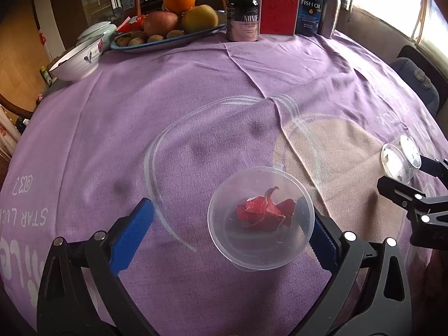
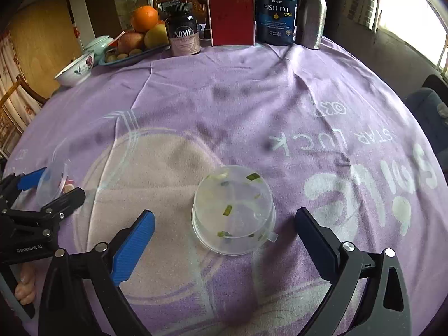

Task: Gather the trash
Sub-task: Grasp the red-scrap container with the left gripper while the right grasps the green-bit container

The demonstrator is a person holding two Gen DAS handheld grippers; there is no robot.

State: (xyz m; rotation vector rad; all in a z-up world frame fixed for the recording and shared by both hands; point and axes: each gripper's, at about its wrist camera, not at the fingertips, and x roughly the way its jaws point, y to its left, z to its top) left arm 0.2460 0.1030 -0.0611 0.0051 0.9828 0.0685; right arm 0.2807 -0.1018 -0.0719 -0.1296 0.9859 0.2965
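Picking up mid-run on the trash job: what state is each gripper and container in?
Left gripper: open, jaws straddling the cup.
Right gripper: open, empty.
Clear cup: upright, uncovered, red scraps inside.
Lidded tub: upside down, green bits inside.
Fish oil bottle: upright, capped.

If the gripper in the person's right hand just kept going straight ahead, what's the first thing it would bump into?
Most likely the clear plastic container with green scraps inside. It sits on the purple tablecloth just ahead of the right gripper, between its open fingers. Exact depth is hard to judge through the fisheye.
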